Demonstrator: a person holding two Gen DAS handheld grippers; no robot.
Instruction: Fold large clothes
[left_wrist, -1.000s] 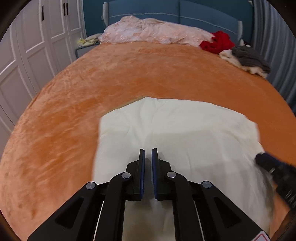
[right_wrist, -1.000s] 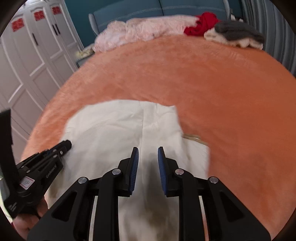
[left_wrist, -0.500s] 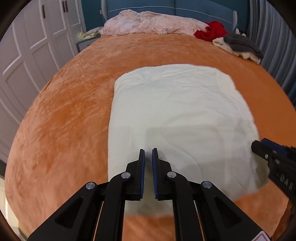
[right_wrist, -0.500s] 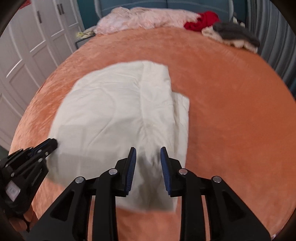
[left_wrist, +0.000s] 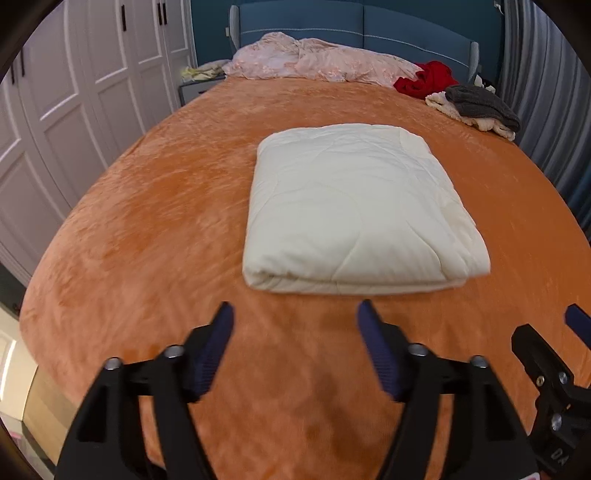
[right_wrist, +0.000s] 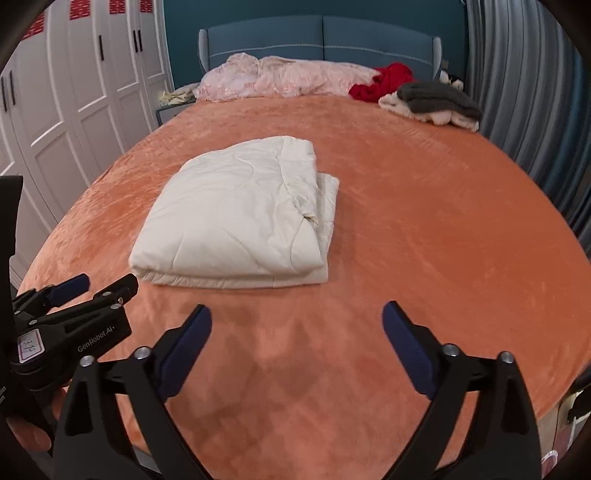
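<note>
A cream quilted cover (left_wrist: 354, 206) lies folded into a thick rectangle in the middle of the orange bed (left_wrist: 147, 229); the right wrist view shows it too (right_wrist: 240, 218), with loose layered edges on its right side. My left gripper (left_wrist: 295, 314) hangs over bare blanket short of the fold's near edge, its jaws opening with nothing between them. My right gripper (right_wrist: 297, 314) is likewise back from the bundle, jaws opening wide and empty. Each gripper shows in the other's view, the right one (left_wrist: 576, 325) at the lower right and the left one (right_wrist: 99, 282) at the lower left.
At the headboard lie a pink rumpled quilt (left_wrist: 317, 61), a red garment (left_wrist: 424, 79) and a grey and cream pile (left_wrist: 476, 107). White wardrobe doors (left_wrist: 55, 110) run along the left, a grey curtain (right_wrist: 535, 92) along the right. The bed's near edge (left_wrist: 40, 354) is close below.
Both grippers have pulled back off the cream cover toward the near edge of the bed and gone from nearly shut to wide apart. The cover now lies alone, folded.
</note>
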